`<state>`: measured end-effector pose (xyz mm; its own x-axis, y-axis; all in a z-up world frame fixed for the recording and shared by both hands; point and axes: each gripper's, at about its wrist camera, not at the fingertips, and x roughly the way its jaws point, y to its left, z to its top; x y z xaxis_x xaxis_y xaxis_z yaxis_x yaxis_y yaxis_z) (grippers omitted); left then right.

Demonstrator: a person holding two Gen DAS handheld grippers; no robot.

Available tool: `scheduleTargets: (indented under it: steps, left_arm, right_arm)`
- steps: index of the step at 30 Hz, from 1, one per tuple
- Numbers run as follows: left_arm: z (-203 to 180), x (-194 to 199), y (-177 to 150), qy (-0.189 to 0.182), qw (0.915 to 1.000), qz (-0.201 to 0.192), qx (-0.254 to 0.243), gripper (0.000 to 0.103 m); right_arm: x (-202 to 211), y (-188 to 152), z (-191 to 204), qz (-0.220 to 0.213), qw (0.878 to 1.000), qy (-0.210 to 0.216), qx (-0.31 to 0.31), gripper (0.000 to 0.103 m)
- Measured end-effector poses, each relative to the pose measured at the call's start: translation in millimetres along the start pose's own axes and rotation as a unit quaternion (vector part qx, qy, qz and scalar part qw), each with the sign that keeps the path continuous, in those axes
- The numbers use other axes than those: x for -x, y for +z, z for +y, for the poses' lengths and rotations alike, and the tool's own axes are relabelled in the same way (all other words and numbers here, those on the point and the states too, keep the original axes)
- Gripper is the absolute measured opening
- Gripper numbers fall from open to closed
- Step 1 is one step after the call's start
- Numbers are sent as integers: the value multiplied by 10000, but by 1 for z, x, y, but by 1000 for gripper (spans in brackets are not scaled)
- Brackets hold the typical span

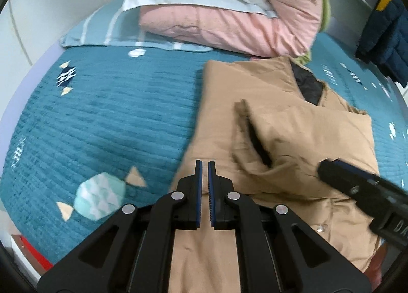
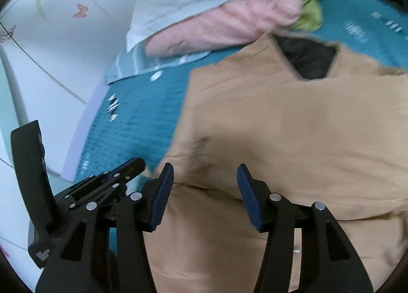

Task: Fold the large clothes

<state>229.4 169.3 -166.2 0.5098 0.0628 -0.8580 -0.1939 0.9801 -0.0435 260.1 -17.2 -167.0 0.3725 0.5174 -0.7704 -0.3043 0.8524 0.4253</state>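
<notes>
Left wrist: left hand-held gripper [image 1: 205, 165] nearly closed, empty; right hand-held gripper [image 2: 205, 169] wide over tan coat [image 2: 293, 119] (lettering unreadable).

Both wrist views angled steeply down, close over tan coat [image 1: 293, 124] on bed [image 2: 142, 114]

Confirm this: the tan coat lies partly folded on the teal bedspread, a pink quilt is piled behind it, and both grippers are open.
Not quite. Only the right gripper is open; the left wrist view shows the left gripper shut on nothing. The tan coat, teal bedspread and pink quilt are as stated.
</notes>
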Motion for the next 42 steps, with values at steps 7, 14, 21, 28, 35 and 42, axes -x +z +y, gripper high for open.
scheduleTargets:
  steps: [7, 14, 21, 28, 35, 42]
  left_arm:
    - [-61, -10, 5, -599, 9974, -82, -398, 6]
    - [-92, -71, -2, -460, 9959, 611, -479, 0]
    - [-88, -97, 3, -625, 9934, 963, -32, 0]
    - [-100, -63, 20, -496, 9973, 473, -277, 1]
    - [-97, -87, 58, -76, 9985, 458, -281, 1]
    - [-104, -129, 53, 150, 9966, 649, -492, 1]
  right_arm:
    - [28, 6, -77, -189, 9886, -1463, -289, 19]
    - [10, -15, -179, 493, 9609, -2412, -1266, 6]
    - [2, -17, -197, 562, 9616, -2262, -1452, 0]
    - [34, 0, -199, 52, 9629, -2194, -1572, 3]
    - [12, 51, -215, 14, 9631, -2265, -1456, 3]
    - [-35, 52, -233, 590, 9541, -2672, -1217, 0]
